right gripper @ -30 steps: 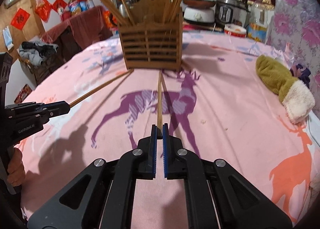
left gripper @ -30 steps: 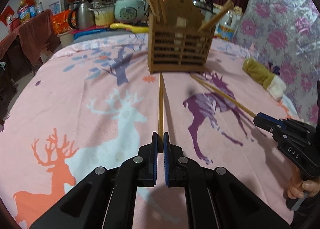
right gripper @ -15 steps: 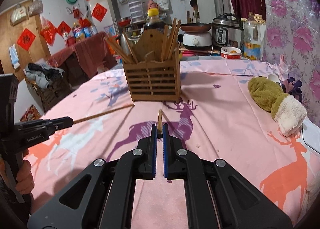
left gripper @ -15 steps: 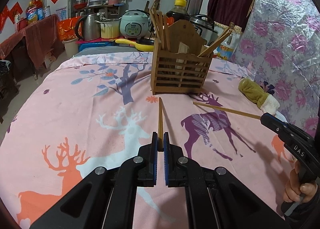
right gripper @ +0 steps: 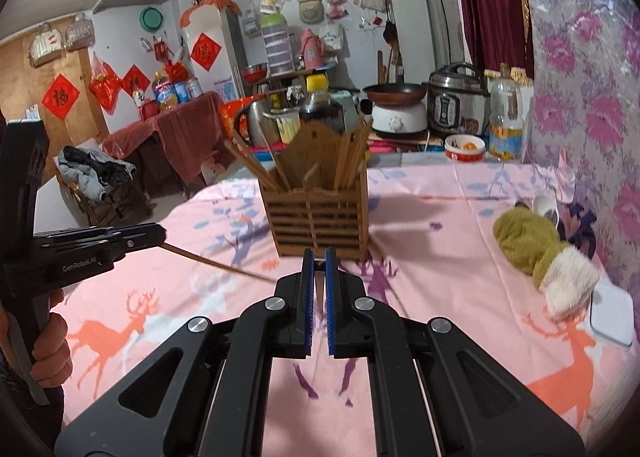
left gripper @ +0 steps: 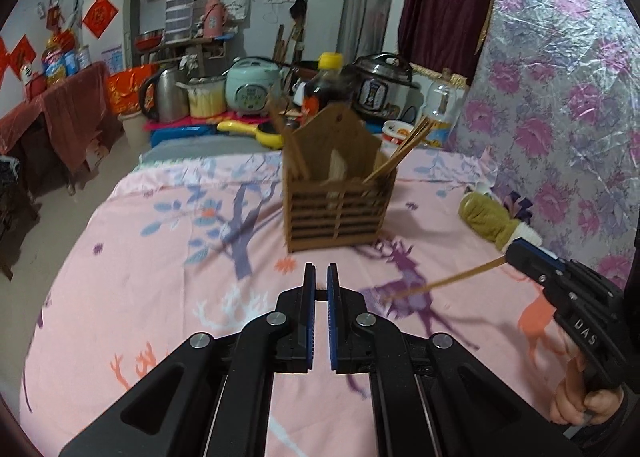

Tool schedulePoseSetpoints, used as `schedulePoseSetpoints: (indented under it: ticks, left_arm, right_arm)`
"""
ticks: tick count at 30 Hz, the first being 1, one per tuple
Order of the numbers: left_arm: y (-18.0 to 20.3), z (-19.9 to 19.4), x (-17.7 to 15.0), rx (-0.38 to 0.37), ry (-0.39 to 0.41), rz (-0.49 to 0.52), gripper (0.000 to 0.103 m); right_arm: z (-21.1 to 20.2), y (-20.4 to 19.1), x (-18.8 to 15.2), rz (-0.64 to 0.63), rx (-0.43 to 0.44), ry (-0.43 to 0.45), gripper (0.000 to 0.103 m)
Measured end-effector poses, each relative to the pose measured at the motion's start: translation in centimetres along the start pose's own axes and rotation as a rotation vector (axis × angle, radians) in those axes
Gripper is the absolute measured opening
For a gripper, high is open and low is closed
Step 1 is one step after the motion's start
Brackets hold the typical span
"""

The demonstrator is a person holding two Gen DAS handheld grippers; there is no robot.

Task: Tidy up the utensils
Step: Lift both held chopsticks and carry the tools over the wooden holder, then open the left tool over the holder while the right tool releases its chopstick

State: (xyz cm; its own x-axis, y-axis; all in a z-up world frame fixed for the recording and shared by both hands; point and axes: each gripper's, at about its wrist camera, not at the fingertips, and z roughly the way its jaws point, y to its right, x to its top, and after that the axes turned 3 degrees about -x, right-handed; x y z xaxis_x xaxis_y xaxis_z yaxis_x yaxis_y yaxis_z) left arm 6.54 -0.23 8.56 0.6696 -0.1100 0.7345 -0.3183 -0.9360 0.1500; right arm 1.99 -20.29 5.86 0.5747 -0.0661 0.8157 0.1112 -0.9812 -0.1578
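A slatted wooden utensil holder [left gripper: 339,199] stands on the pink deer tablecloth [left gripper: 168,257] with several chopsticks leaning in it; it also shows in the right wrist view [right gripper: 320,213]. My left gripper [left gripper: 320,277] is shut on a chopstick, seen end-on in its own view and as a long stick [right gripper: 216,263] in the right wrist view. My right gripper [right gripper: 314,263] is shut on another chopstick [left gripper: 444,282], held above the cloth and slanting down. Both grippers are raised, in front of the holder.
A green and white plush mitten [right gripper: 540,253] lies on the table's right side. A white pad [right gripper: 612,311] sits at the right edge. Behind the table are cookers [right gripper: 456,101], a kettle [left gripper: 164,95], a soy bottle [left gripper: 326,87] and a bowl [right gripper: 466,145].
Both grippers lifted their chopsticks off the cloth and tipped up. The chopstick tips swung down away from the holder's base, and each stick now looks foreshortened in its own view.
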Motion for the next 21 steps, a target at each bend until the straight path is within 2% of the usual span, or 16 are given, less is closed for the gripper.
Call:
schedulePoseSetpoints:
  ticks: [7, 12, 21]
  left_arm:
    - [1.8, 1.1, 4.5, -0.019, -0.005, 0.041, 0.006]
    - [2.1, 0.5, 8.8, -0.033, 0.035, 0.040, 0.006]
    - [2.8, -1.6, 17.9, 0.004, 0.231, 0.022, 0.006]
  right_arm:
    - [1.6, -0.4, 3.2, -0.002, 0.006, 0.002, 0.006]
    - [2.3, -0.5, 6.7, 0.002, 0.009, 0.031, 0.006]
    - [2.9, -1.0, 14.9, 0.040, -0.018, 0.190, 0.006]
